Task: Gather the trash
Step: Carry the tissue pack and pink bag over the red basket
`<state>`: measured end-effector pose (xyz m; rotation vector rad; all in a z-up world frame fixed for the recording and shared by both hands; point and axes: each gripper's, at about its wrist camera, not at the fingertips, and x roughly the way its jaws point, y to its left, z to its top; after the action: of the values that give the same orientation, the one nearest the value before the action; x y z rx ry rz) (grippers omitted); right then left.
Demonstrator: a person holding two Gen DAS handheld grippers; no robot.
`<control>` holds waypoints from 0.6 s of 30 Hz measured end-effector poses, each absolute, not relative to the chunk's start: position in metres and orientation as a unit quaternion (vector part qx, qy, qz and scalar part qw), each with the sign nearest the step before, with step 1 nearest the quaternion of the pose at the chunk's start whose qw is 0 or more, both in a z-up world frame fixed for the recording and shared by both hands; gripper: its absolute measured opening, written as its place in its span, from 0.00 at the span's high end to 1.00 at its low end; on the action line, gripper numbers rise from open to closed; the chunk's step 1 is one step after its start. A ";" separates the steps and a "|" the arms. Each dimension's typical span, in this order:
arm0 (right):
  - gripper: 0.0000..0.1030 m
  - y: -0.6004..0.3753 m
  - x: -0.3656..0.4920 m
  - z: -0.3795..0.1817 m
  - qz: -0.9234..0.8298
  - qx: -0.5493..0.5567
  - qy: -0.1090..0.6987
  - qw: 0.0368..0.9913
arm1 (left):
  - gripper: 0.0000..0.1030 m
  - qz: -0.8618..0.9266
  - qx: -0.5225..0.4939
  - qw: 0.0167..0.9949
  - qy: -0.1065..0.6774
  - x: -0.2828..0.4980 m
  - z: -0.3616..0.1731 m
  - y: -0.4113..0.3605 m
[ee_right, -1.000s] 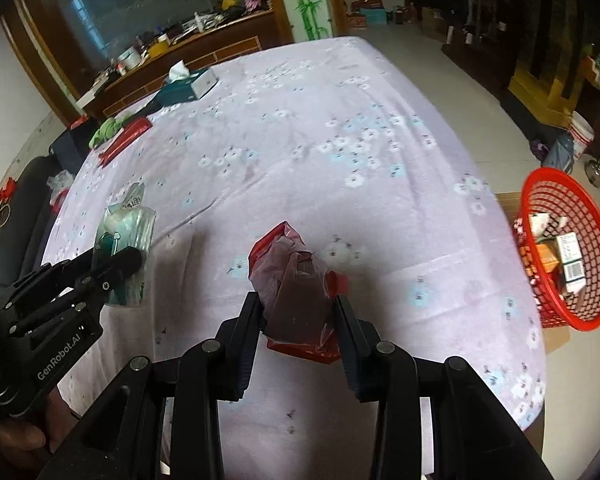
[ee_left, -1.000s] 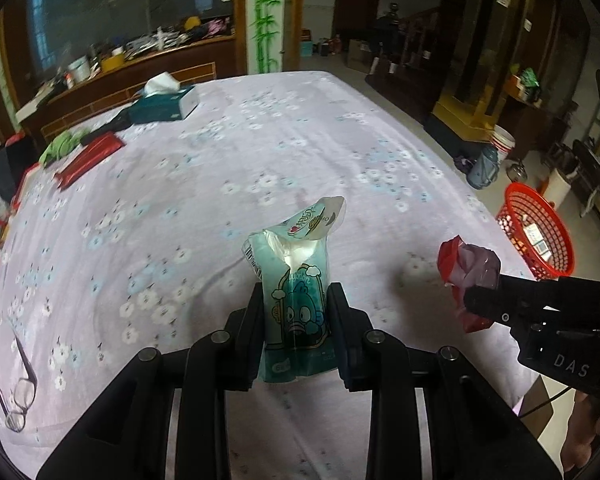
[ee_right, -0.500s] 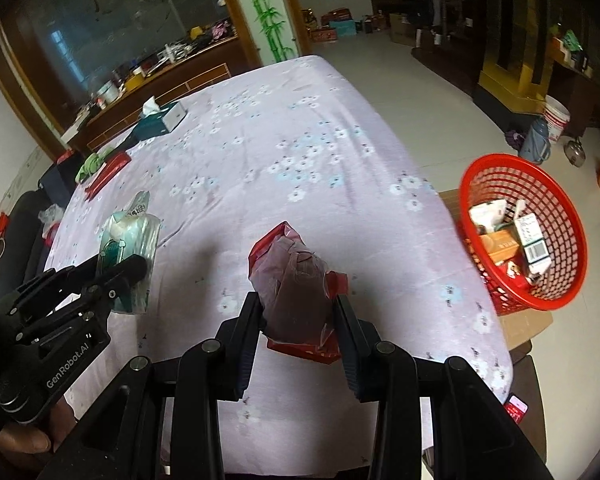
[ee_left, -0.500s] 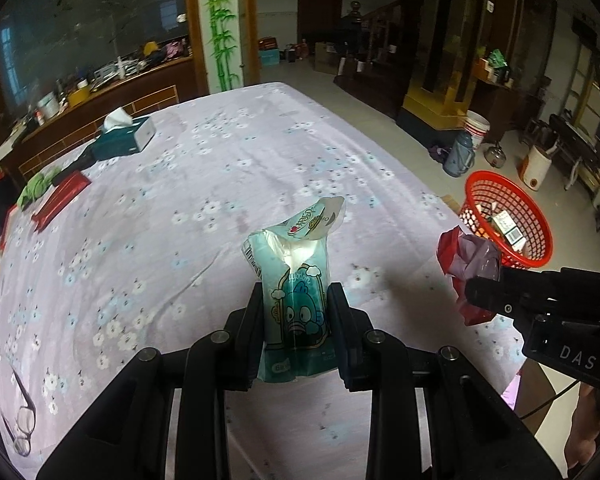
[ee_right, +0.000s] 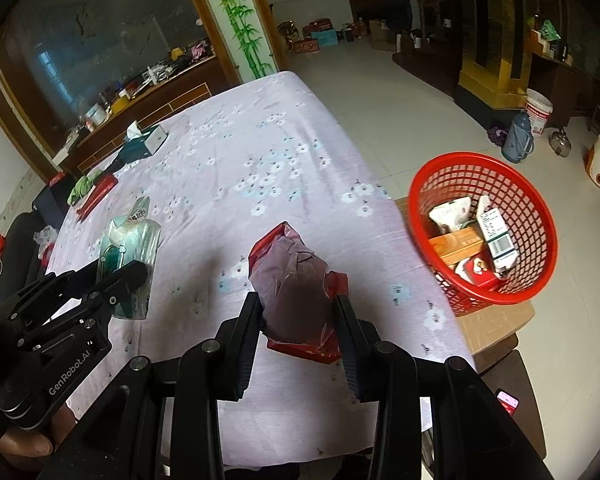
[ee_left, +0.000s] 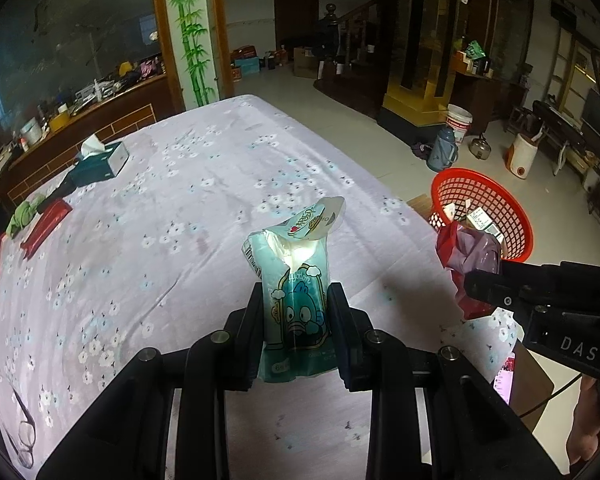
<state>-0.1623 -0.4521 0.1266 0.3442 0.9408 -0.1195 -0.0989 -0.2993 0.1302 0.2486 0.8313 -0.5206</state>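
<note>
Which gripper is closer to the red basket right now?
Right. The right gripper, shut on the red wrapper, is above the table's edge beside the red basket. The left gripper, holding the teal tissue pack, is farther in over the table.

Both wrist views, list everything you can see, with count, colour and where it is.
Tissue pack: one, teal, held in left tongs above the table.
Wrapper: one, red and purplish, held in right tongs.
Basket: one, red, beside the table's right edge, holding cartons.
Tablecloth: one, lilac with flowers, covering the table.
Tissue box: one, teal, far left.
Glasses: one pair, near left edge.
Thermos: one, grey-blue, on the floor.
Left tongs: black, shut.
Right tongs: black, shut.
</note>
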 end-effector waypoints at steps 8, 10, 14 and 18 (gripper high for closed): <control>0.62 -0.484 -0.178 0.132 -0.077 0.179 0.440 0.877 | 0.72 -0.269 0.132 0.871 0.389 -0.106 0.134 -0.332; 0.62 -0.493 -0.181 0.132 -0.083 0.183 0.438 0.876 | 0.72 -0.274 0.135 0.870 0.388 -0.108 0.135 -0.342; 0.62 -0.513 -0.190 0.135 -0.097 0.190 0.430 0.877 | 0.72 -0.287 0.143 0.867 0.382 -0.110 0.137 -0.363; 0.62 -0.536 -0.196 0.137 -0.111 0.197 0.424 0.877 | 0.72 -0.301 0.150 0.863 0.378 -0.112 0.139 -0.384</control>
<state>-0.1960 -0.5358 0.1372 0.4116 0.8837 -0.2325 -0.1117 -0.3839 0.1389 0.3138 0.7925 -0.6304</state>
